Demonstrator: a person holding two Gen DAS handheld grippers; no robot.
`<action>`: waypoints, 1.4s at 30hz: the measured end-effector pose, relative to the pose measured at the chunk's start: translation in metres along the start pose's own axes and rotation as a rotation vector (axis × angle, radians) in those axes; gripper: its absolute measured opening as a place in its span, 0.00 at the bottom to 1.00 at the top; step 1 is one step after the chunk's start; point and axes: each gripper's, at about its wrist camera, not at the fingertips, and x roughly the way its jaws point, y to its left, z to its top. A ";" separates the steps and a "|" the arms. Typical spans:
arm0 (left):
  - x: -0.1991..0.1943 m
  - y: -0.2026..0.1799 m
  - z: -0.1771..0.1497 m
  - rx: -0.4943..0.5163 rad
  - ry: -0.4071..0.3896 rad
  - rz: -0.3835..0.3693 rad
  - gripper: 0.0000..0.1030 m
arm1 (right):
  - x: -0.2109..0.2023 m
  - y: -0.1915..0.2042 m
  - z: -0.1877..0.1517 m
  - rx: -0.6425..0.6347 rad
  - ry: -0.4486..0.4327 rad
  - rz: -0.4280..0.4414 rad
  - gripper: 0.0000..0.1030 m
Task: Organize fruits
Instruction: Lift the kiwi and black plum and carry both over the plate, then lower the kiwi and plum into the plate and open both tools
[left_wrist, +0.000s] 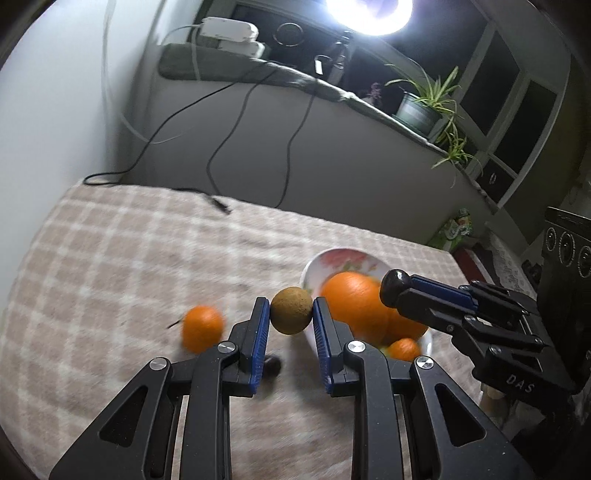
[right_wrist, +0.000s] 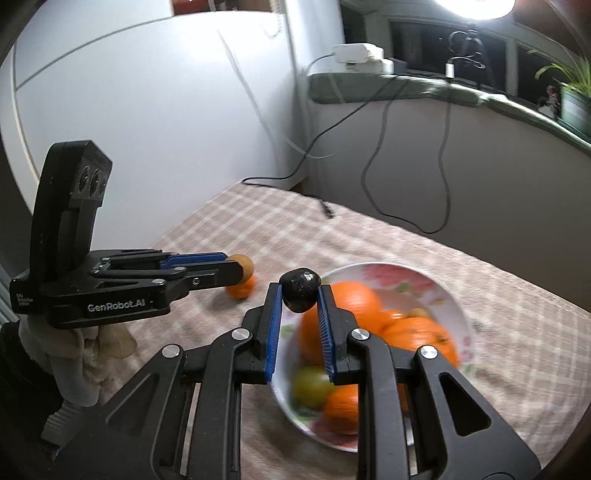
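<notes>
My left gripper (left_wrist: 291, 312) is shut on a small round brown fruit (left_wrist: 291, 310), held above the checked tablecloth just left of the bowl. My right gripper (right_wrist: 299, 293) is shut on a small dark, nearly black fruit (right_wrist: 299, 290) over the near left rim of the white floral bowl (right_wrist: 448, 291). The bowl holds several oranges (right_wrist: 354, 299) and a green fruit (right_wrist: 310, 386). One loose orange (left_wrist: 202, 326) lies on the cloth left of my left gripper, and a small dark fruit (left_wrist: 272, 365) lies below its left finger. The right gripper (left_wrist: 397, 291) shows at the right of the left wrist view, above the bowl (left_wrist: 314, 269).
The table is covered by a beige checked cloth (left_wrist: 110, 258). Black cables (left_wrist: 221, 147) hang from a ledge behind, one plug end lying on the cloth. A potted plant (left_wrist: 424, 103) stands on the ledge at the right. A bright lamp (left_wrist: 369, 14) shines above.
</notes>
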 end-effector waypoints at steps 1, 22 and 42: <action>0.003 -0.003 0.002 0.003 0.001 -0.004 0.22 | -0.002 -0.005 0.001 0.006 -0.002 -0.006 0.20; 0.052 -0.054 0.032 0.052 0.025 -0.041 0.22 | -0.004 -0.092 0.000 0.121 0.002 -0.054 0.20; 0.077 -0.064 0.038 0.041 0.064 -0.056 0.22 | 0.014 -0.109 -0.002 0.161 0.036 -0.021 0.20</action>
